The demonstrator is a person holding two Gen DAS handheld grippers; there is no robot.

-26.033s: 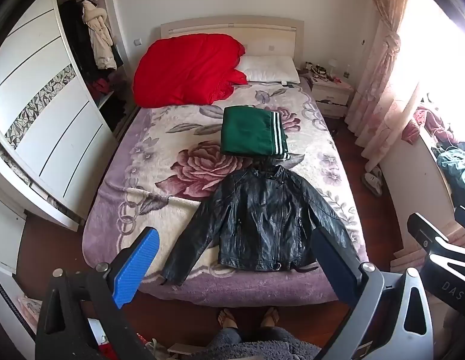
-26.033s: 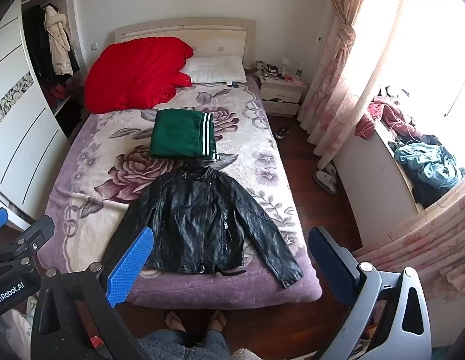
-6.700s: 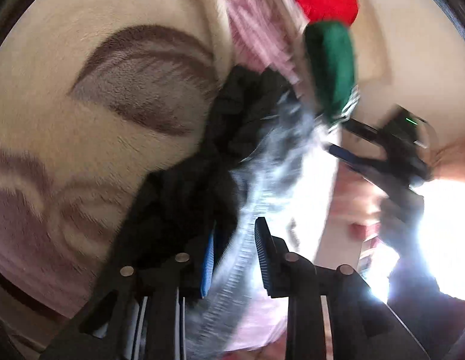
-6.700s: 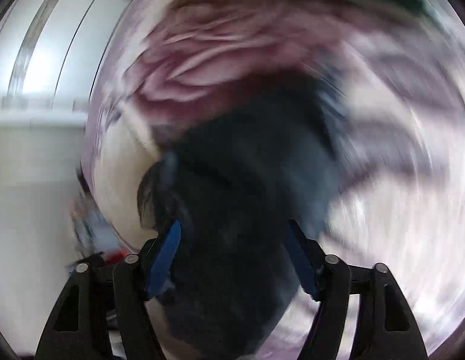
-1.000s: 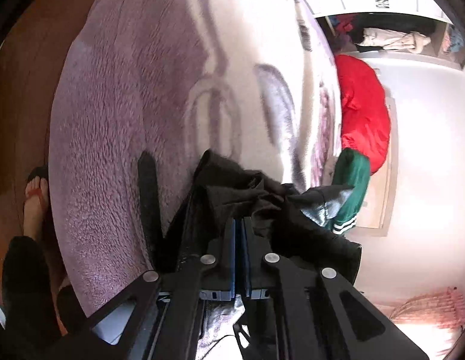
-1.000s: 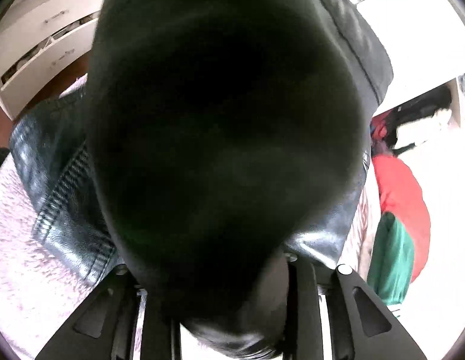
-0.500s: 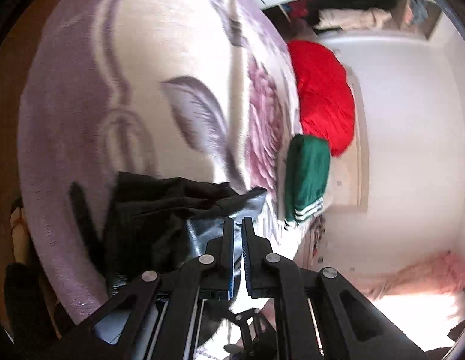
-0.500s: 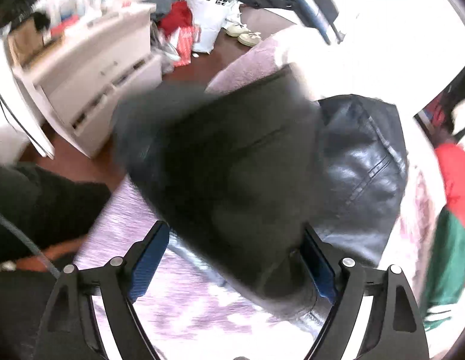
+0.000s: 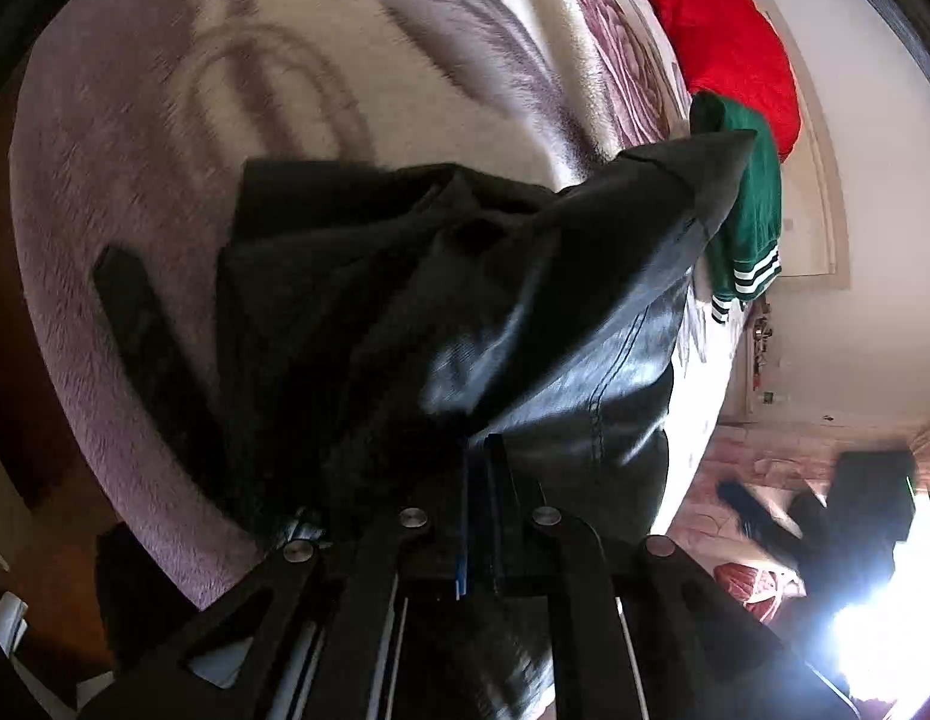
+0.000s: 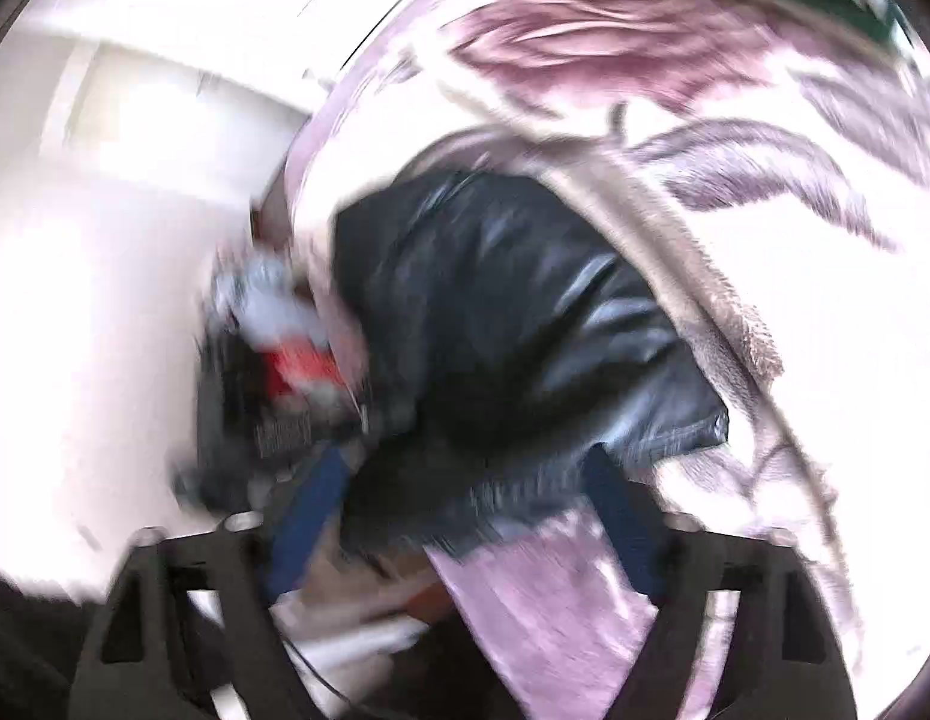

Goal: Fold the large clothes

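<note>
Left tool (image 9: 478, 474) is pressed together, pinching a fold of the black jacket (image 9: 477, 300), which 26 s ago lay flat w/ sleeves out on the bed (image 9: 165, 138) & is now bunched near the bed's edge. Right tool (image 10: 465, 492) has its jaws closing, blue pads apart w/ the blurry jacket (image 10: 513, 324) between them; can't tell if they touch it. Lots of bare blanket lies past the jacket, up to the green folded clothes (image 9: 750, 198) & red quilt (image 9: 729, 42).
</note>
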